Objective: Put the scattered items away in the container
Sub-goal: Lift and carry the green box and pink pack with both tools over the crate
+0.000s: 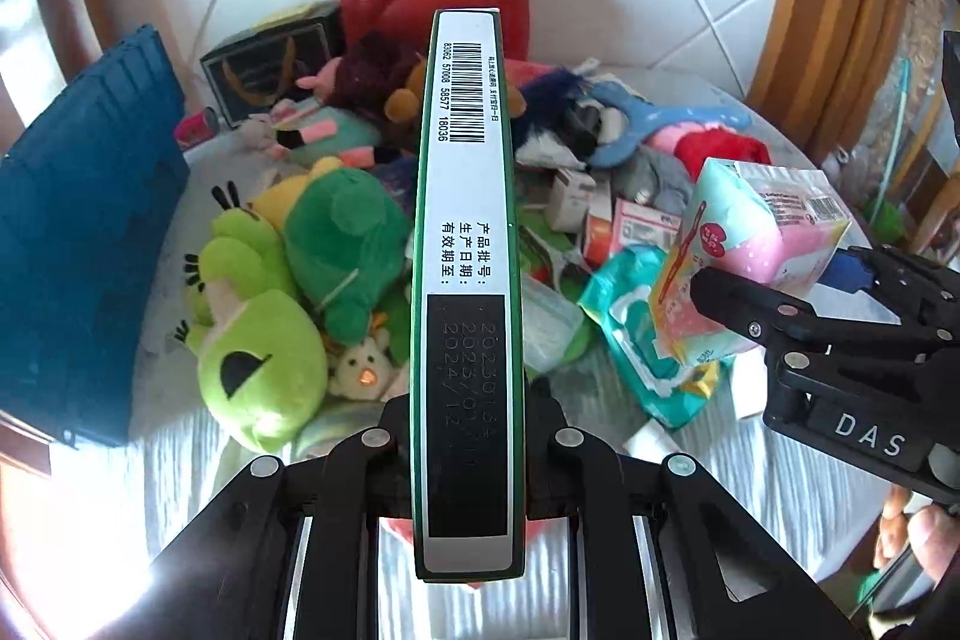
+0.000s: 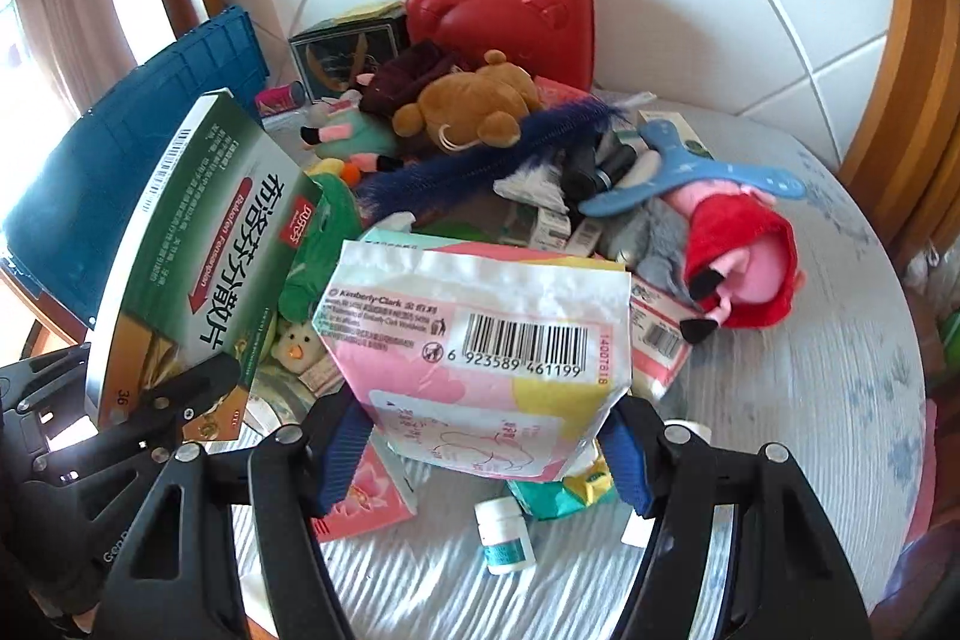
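Observation:
My left gripper (image 1: 467,403) is shut on a flat green and white medicine box (image 1: 465,280), held edge-up above the pile; the box also shows at the left of the right wrist view (image 2: 198,268). My right gripper (image 2: 486,436) is shut on a pink and mint tissue pack (image 2: 480,346), held above the table; the pack also shows in the left wrist view (image 1: 750,244). The blue crate (image 1: 84,232) stands at the left, also seen in the right wrist view (image 2: 120,172). Plush toys and small boxes lie scattered on the round table (image 2: 810,400).
A red case (image 2: 510,22) and a dark box (image 2: 342,52) stand at the back by the tiled wall. Green frog plushes (image 1: 288,280), a brown bear (image 2: 474,106), a red-dressed pig plush (image 2: 744,268), a blue hanger (image 2: 690,172), a wipes pack (image 1: 636,328) and a white bottle (image 2: 504,532) lie about.

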`<action>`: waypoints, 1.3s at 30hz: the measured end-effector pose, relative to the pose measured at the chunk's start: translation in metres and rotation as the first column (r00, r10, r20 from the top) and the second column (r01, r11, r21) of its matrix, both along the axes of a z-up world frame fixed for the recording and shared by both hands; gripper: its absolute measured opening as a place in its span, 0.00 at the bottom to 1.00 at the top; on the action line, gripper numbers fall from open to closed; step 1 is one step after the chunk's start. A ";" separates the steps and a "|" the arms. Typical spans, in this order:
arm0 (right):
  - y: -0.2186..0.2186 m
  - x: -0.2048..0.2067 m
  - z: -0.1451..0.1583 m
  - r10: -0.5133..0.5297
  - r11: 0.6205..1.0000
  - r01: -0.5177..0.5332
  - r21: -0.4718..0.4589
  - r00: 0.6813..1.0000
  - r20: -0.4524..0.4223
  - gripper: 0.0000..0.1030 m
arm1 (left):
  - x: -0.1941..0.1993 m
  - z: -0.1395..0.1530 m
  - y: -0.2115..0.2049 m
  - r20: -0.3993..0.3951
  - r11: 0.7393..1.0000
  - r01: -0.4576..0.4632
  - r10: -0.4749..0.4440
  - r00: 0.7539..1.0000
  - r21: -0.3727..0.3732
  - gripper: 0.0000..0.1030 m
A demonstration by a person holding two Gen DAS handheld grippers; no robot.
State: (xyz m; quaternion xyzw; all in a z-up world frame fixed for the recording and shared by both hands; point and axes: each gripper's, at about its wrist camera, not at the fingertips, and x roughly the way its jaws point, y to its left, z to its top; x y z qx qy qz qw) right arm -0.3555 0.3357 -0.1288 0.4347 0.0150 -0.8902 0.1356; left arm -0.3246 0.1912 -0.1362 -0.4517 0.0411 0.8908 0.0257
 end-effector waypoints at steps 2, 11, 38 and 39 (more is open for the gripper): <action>-0.014 -0.006 0.010 0.027 1.000 -0.027 0.006 0.999 -0.023 0.65 | 0.000 0.009 -0.015 -0.021 1.000 -0.026 0.026 0.999 0.001 0.19; -0.108 -0.027 0.057 0.124 0.992 -0.122 0.024 0.983 -0.132 0.65 | -0.013 0.052 -0.103 -0.128 0.993 -0.114 0.116 0.985 0.020 0.19; -0.540 -0.062 0.159 0.436 0.889 -0.457 0.002 0.847 -0.304 0.65 | -0.026 0.151 -0.526 -0.242 0.901 -0.433 0.421 0.874 0.002 0.19; -0.547 -0.064 0.155 0.444 0.887 -0.462 0.005 0.848 -0.290 0.66 | -0.028 0.147 -0.533 -0.230 0.901 -0.434 0.423 0.876 0.004 0.19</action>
